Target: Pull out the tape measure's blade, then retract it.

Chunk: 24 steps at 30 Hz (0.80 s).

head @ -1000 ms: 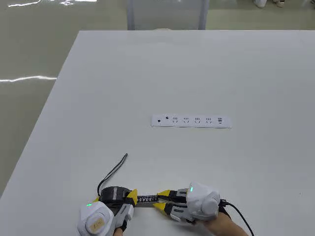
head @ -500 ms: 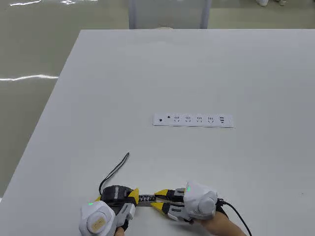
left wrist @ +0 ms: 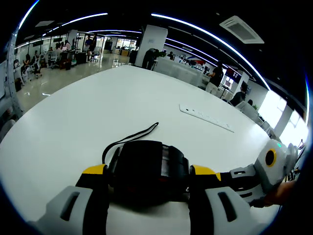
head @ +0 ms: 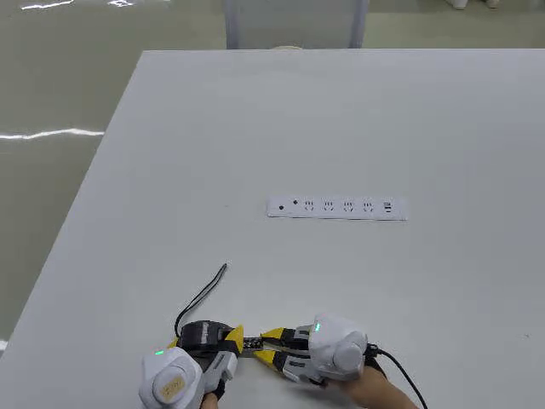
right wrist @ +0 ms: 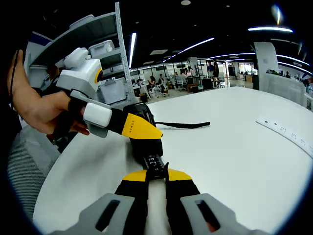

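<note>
Right gripper (right wrist: pixel 149 176), pinched on the blade (right wrist: pixel 154 161), is now closer to the tape measure (left wrist: pixel 146 166) than a second ago. I judge the retraction almost finished. Left gripper (head: pixel 204 341) clamps this tape measure — well on my side of the power strip (head: pixel 337 207).

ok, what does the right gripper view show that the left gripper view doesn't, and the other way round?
Right gripper view: the printed numerals on the blade, a short stretch of it pinched in the right gripper, and the person's hand. Left gripper view: the tape measure case head-on, clamped between the jaws of the left gripper, with the right gripper at the right edge. Shared: the black wrist strap, the white power strip, the white table.
</note>
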{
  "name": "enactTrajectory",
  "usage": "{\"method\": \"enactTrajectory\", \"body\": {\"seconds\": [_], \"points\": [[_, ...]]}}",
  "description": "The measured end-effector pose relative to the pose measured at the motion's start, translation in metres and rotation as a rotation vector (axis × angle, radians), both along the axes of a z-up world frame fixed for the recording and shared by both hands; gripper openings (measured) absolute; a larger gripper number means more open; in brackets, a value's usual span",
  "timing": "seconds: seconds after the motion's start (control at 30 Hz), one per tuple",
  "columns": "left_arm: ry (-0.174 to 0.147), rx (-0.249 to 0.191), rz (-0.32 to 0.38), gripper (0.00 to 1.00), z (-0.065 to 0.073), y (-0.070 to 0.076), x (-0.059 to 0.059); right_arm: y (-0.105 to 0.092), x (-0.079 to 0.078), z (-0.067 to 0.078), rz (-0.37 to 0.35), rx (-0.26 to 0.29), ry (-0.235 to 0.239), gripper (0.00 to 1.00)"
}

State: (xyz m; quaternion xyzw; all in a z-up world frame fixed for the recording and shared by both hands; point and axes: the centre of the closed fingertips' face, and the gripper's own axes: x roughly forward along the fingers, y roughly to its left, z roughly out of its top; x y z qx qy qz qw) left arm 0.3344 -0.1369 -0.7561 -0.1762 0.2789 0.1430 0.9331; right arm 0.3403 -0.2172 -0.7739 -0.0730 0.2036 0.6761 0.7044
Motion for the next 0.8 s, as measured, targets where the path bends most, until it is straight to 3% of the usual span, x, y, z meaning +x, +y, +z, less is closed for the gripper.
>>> {"method": "enactTrajectory", "body": {"seconds": [0.8], "points": [[-0.003,-0.002,-0.002,0.64,-0.001,0.001,0.000,0.019,-0.005,-0.004,0.027,-0.010,-0.014,0.11]]}}
